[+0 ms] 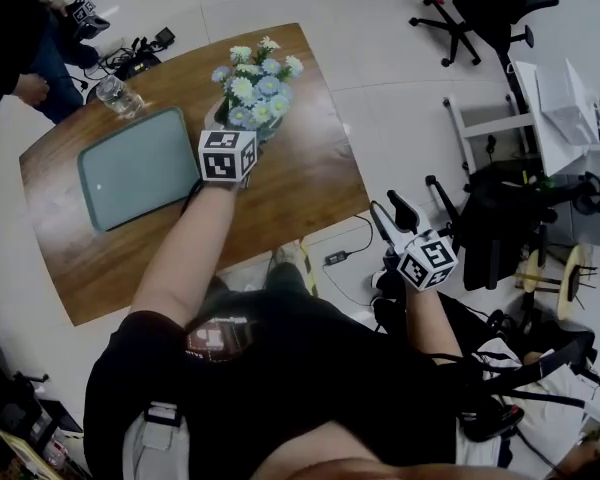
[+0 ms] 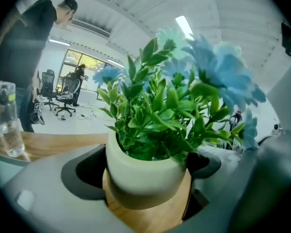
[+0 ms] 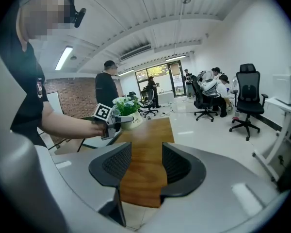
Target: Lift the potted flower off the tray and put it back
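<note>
While the left gripper (image 1: pixel 236 140) pinches the white pot of the potted flower (image 1: pixel 257 90), with its two pads pressed on both sides of the pot, the plant stands upright directly ahead of this tool, over the bare wood of the table (image 1: pixel 310 183) and not over the tray (image 1: pixel 140 168). The grey-green tray lies to the left of this gripper with nothing on it, and a water bottle (image 1: pixel 118 95) stands beyond the tray. I cannot tell if the pot base hangs above the wood or rests on it. The right gripper (image 3: pixel 146 165) has its jaws partly spread with nothing between them. It is held off the table, well apart from the pot, and only the table end shows ahead of it. In my judgement the lifting half of the task is done and the return is now in hand. The next move calls for carrying the pot to the gripper's left, keeping it upright so the flowers do not tip. The base must sit flat inside the tray before the pads let go.
</note>
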`<move>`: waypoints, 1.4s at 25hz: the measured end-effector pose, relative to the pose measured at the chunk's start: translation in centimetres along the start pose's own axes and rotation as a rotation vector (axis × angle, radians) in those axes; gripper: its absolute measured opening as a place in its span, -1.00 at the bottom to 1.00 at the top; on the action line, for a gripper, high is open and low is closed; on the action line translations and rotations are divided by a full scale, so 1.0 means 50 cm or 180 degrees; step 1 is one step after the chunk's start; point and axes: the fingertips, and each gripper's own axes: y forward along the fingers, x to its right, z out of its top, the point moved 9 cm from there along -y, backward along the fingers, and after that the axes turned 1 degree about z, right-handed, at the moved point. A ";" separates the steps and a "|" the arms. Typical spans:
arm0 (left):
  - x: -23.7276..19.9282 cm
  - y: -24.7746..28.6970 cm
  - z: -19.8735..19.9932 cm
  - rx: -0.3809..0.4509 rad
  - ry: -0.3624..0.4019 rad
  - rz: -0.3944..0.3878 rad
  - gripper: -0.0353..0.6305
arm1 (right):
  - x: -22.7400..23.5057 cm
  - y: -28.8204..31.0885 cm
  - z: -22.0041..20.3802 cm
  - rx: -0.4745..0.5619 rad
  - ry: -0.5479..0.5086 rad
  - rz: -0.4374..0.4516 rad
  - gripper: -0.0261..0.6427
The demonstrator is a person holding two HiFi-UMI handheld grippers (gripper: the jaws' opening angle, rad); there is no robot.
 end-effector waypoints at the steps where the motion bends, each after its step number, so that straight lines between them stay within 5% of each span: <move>1: 0.010 0.022 -0.003 -0.0027 0.0005 0.0000 0.62 | 0.013 -0.014 -0.005 -0.0007 0.0020 -0.0046 -0.28; 11: 0.050 0.163 -0.135 -0.0499 0.0149 0.0654 0.62 | 0.113 -0.133 -0.078 -0.0111 0.0227 -0.0398 -0.28; 17: 0.096 0.190 -0.139 -0.0573 0.0106 0.0822 0.62 | 0.122 -0.148 -0.094 -0.0105 0.0263 -0.0437 -0.28; 26: 0.100 0.103 -0.142 -0.0828 -0.0089 0.0397 0.66 | 0.081 -0.119 -0.068 -0.0022 0.0204 -0.0292 -0.28; 30: 0.111 -0.072 -0.154 -0.0731 -0.0329 -0.0052 0.66 | 0.031 -0.064 -0.031 0.0018 0.0079 -0.0092 -0.28; 35: 0.037 -0.332 -0.113 -0.0296 -0.0578 -0.0372 0.63 | -0.060 0.041 0.041 0.0118 -0.0125 0.0301 -0.29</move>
